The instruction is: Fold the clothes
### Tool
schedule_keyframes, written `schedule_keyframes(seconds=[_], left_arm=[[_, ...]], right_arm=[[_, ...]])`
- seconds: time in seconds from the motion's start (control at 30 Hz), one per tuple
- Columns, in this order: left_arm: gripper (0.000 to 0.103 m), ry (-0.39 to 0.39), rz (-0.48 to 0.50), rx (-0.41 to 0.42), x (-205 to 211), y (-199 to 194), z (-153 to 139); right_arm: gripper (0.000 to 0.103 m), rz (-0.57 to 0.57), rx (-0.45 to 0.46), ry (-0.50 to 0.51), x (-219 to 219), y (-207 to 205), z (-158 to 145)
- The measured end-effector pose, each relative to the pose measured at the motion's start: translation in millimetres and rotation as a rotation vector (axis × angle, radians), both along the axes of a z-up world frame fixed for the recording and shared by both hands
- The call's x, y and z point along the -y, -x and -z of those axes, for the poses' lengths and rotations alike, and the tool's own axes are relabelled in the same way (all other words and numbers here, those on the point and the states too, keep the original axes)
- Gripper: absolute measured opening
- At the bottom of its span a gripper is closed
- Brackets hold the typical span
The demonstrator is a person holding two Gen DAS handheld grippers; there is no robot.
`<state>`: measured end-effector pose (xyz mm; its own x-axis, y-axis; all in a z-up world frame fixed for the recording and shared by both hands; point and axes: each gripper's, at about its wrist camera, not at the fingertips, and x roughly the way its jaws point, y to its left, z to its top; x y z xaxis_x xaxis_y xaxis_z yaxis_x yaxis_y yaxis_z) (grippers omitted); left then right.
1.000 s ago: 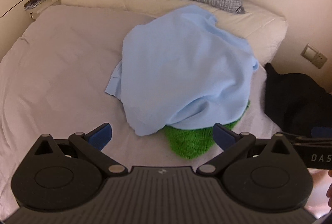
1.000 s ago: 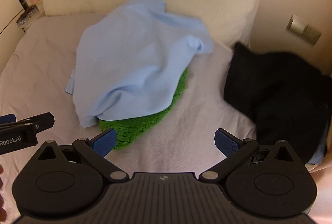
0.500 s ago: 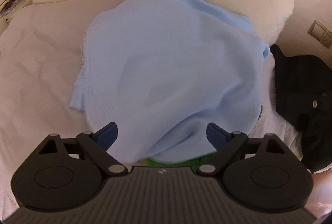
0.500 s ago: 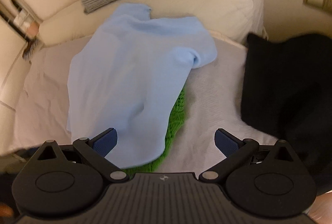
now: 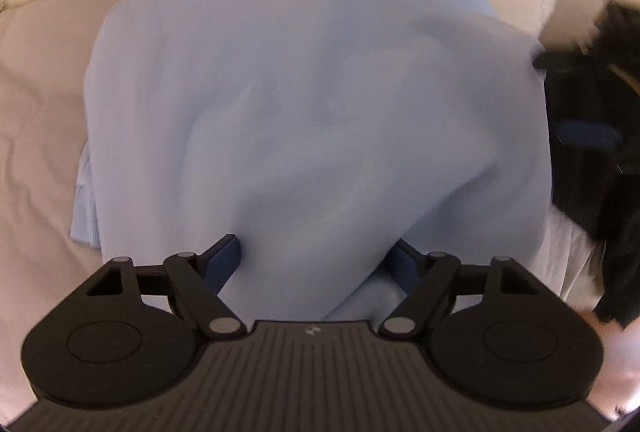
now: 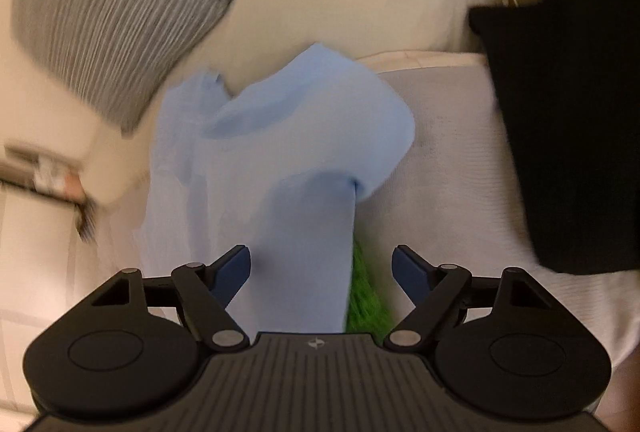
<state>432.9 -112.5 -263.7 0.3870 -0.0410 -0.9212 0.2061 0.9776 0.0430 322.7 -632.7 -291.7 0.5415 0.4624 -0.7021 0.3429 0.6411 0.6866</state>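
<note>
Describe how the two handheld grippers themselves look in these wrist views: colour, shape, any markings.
Both look alike. The left gripper and the right gripper each have a matte black ribbed body bearing a small pale logo, two round black housings with disc insets, black linkage arms with silver pivot pins, and dark blue pads on the fingers. No cables or sleeves show.

No legible text or labels.

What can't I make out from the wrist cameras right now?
- Green knit garment: right wrist view shows a sliver; the light blue garment covers the rest. Left wrist view hides it completely.
- Black garment: cut off by the right edge.
- Striped cushion: motion-blurred.
- Fabric beneath the gripper bodies: hidden.
</note>
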Motion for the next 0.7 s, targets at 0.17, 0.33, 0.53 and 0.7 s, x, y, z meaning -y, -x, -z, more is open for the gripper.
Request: schedule_keyframes(seconds=[0.17,0.33,0.53,0.7], left_arm=[[0.079,-0.017,0.082,-0.005,-0.4,-2.1,9.2],[0.059,0.008,0.057,-0.002,-9.5,-3.4,7.7],[0.024,0.082,-0.005,0.037,-26.4,-2.4,-10.1],[0.009,0.122,-0.090,0.125,-40.1,19.1,-36.4]], right_arm=[[0.075,0.184,-0.043,-0.149,15.0,-18.8,30.0],[0.031,0.250,-0.106,-0.190,18.4,-31.7,45.4],[0.012,0.132,0.014,0.060,-3.0,-29.7,-4.3],[0.007,-0.029,0.267,0.277,-41.0,-8.3,-73.6]])
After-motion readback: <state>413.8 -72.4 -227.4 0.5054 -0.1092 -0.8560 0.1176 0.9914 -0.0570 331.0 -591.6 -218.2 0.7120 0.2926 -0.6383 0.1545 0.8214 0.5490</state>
